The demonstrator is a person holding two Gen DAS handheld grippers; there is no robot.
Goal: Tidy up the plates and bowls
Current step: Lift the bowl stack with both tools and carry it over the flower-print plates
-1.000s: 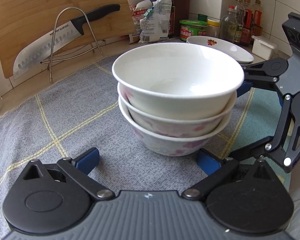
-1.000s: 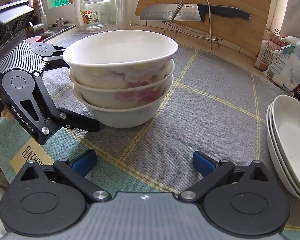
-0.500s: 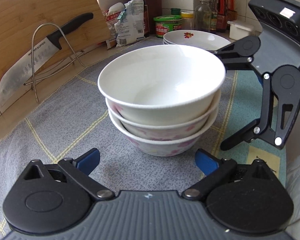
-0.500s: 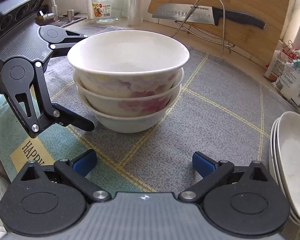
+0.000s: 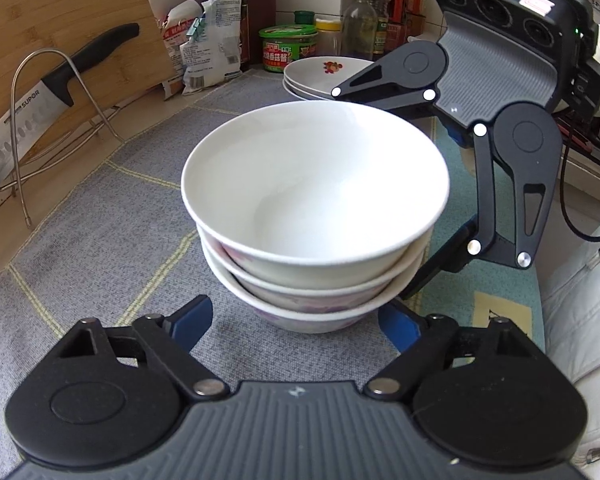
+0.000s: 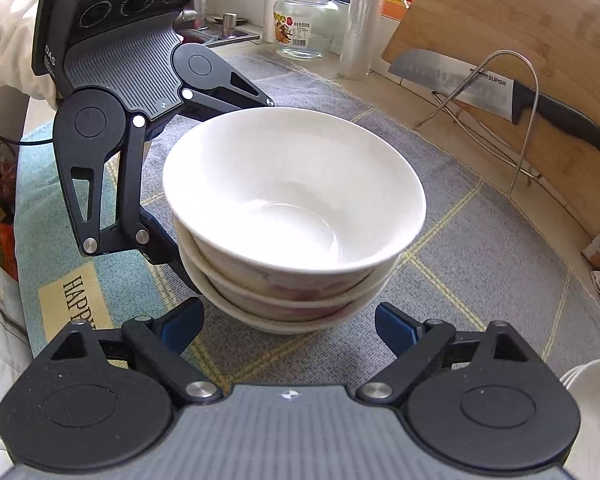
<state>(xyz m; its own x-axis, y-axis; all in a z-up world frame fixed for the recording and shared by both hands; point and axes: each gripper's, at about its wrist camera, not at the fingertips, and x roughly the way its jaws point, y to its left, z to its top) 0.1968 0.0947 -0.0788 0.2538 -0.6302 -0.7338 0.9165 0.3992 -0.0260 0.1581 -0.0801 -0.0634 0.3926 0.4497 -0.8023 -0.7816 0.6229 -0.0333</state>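
Bowls (image 5: 314,216) stand stacked between both closing hand-held grippers, left (image 5: 296,320) and right (image 6: 288,320), pads apart, apparently not yet pressing. Squeeze the bottom bowl evenly from opposite sides, lift level; plates (image 5: 324,76) wait beyond the right one.

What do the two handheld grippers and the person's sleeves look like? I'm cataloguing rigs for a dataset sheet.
Both the left gripper and the right gripper have ribbed grey bodies, black linkage arms with silver rivets and round black hubs, and blue pads on the jaws. Each carries three round lenses on top. A black cable trails from the right one. The person wears white padded sleeves.
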